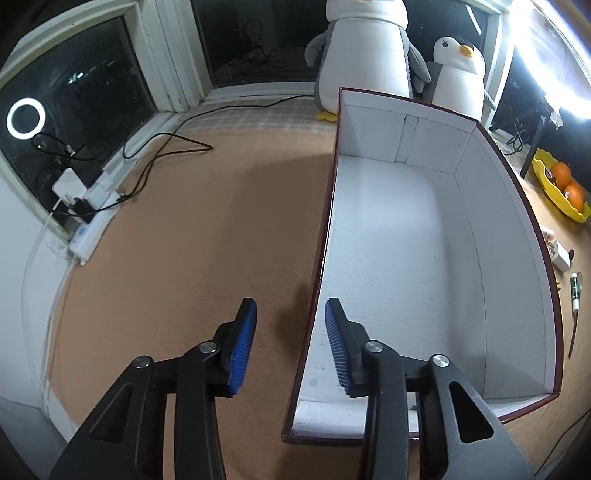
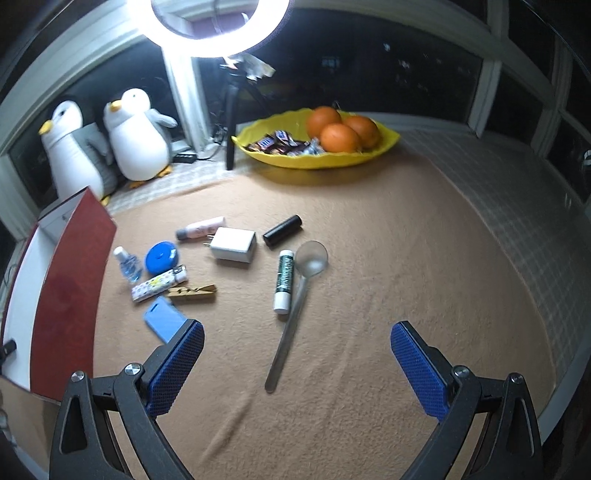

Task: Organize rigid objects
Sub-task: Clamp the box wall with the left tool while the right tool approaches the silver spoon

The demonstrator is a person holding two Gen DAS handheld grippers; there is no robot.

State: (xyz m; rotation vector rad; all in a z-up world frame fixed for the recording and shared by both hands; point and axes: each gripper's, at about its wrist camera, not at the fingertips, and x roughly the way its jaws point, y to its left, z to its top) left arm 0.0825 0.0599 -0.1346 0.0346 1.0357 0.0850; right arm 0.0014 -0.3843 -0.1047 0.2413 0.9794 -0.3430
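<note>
A home window nook: plush penguins (image 2: 138,142), a fruit bowl (image 2: 317,157), a ring light (image 2: 221,33) and a blanket-covered ledge (image 2: 369,258).

My bench (image 2: 369,258) wore a tan cloth. On it lay a spoon (image 2: 291,314), a white charger (image 2: 233,244), a black tube (image 2: 282,230), a clothespin (image 2: 192,293), a yellow bowl (image 2: 317,157) and the red box (image 1: 517,206).

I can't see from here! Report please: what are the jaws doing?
Left gripper straddles box wall, pads not touching. Right gripper open above spoon. Box empty. Nothing blocking.
</note>
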